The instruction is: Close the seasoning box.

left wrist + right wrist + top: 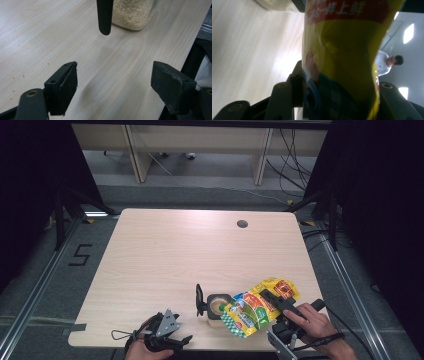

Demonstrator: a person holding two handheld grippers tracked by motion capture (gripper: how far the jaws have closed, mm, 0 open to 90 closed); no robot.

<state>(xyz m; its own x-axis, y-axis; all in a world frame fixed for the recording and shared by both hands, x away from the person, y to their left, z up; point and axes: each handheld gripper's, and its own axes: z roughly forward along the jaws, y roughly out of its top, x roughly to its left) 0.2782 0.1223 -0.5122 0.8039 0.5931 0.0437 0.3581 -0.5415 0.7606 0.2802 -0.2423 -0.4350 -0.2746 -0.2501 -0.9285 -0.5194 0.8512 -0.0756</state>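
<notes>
Light wood-grain table (pixel 165 265), rounded corners, round cable hole (pixel 242 224) near far edge, right of centre. Taking hole as landmark: glass jar (pixel 218 306) stands on tabletop well apart from hole, toward near edge, a little left of it. Jar holds pale granular filling; black hinged lid (pixel 200 300) stands open on jar's left side. In left gripper view, jar's base (pixel 131 15) rests flat on wood; few tiny crumbs (pixel 166 56) lie scattered nearby.
</notes>
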